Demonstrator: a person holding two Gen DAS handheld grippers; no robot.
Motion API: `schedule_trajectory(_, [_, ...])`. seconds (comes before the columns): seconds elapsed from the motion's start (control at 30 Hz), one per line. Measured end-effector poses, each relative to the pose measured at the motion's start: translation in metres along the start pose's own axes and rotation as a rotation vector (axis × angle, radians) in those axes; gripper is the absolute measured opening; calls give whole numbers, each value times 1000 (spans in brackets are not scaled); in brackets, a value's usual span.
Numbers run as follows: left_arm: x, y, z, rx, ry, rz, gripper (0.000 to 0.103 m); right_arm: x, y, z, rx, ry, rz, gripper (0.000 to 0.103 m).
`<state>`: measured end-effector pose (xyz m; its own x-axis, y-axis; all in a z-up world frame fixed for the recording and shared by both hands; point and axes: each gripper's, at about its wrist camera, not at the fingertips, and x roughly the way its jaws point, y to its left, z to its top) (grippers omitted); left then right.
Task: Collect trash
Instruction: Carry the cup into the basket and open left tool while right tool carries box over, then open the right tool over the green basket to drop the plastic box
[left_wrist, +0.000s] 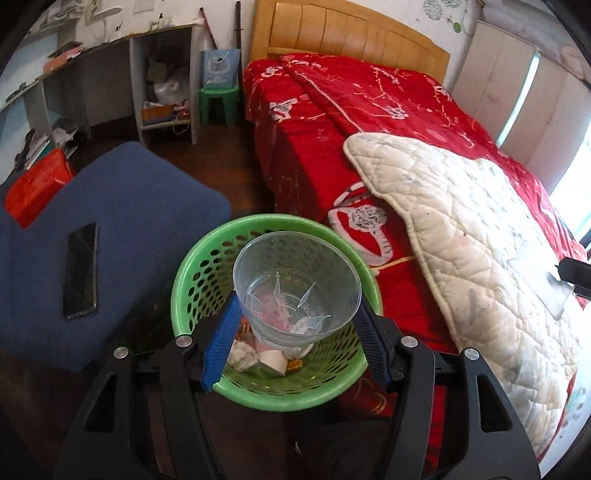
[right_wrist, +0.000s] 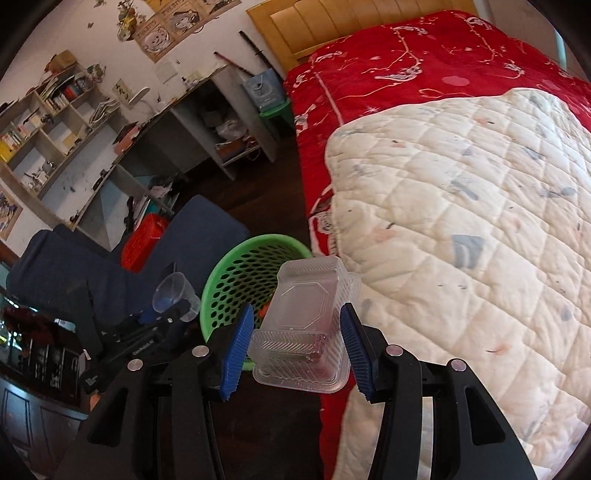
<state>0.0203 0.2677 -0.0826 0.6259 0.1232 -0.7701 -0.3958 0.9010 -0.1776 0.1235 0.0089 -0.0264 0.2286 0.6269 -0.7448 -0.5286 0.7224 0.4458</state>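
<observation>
L gripper (left_wrist: 295, 325): my fingers clamp clear cup (left_wrist: 295, 284) over green basket (left_wrist: 184, 280) | R gripper (right_wrist: 297, 350): I'm pinching clear plastic box (right_wrist: 306, 325) beside bed (right_wrist: 461, 221), near basket | paper scraps (left_wrist: 243, 354) inside basket

No legible text; wall posters (right_wrist: 168, 27) and labels too blurred.

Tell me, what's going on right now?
Left gripper shut on cup, above bin. Right gripper shut on clamshell, beside bin. Nothing blocking.
</observation>
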Motion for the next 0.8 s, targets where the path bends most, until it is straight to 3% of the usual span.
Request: schedule_trajectory(0.8, [-28,52,-19,-129,-21,53,77,80,78,13,-82,85,74,48])
